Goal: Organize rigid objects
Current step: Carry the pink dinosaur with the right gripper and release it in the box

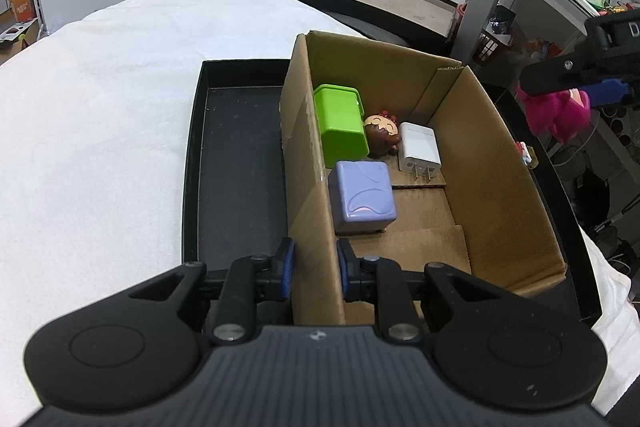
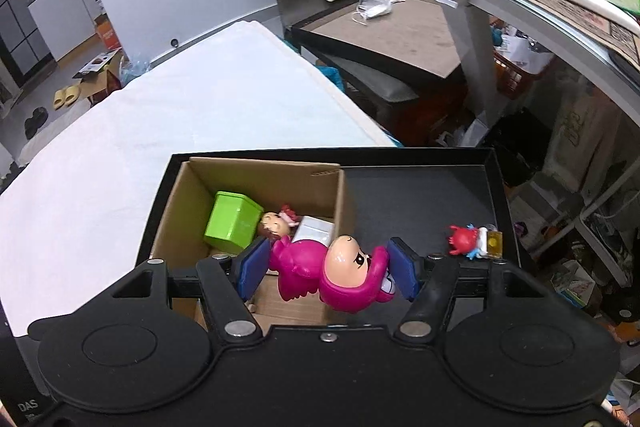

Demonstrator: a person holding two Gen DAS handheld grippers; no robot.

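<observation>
A cardboard box (image 1: 492, 163) stands in a black tray (image 1: 236, 163) on a white cloth. My left gripper (image 1: 315, 269) is shut on the box's near left wall. Inside lie a green box (image 1: 340, 125), a brown-haired doll head (image 1: 383, 133), a white charger (image 1: 418, 147) and a lilac cube (image 1: 362, 197). My right gripper (image 2: 328, 269) is shut on a magenta toy figure (image 2: 332, 273), held above the cardboard box (image 2: 176, 223) near its right wall. The same figure (image 1: 560, 115) shows at the right edge of the left wrist view.
A small red toy with a yellow block (image 2: 474, 241) lies in the black tray (image 2: 420, 195) right of the box. Beyond the cloth stand a low dark table (image 2: 400, 39) with a mask and a tipped cup, and a cluttered grey desk (image 2: 560, 11) at the right.
</observation>
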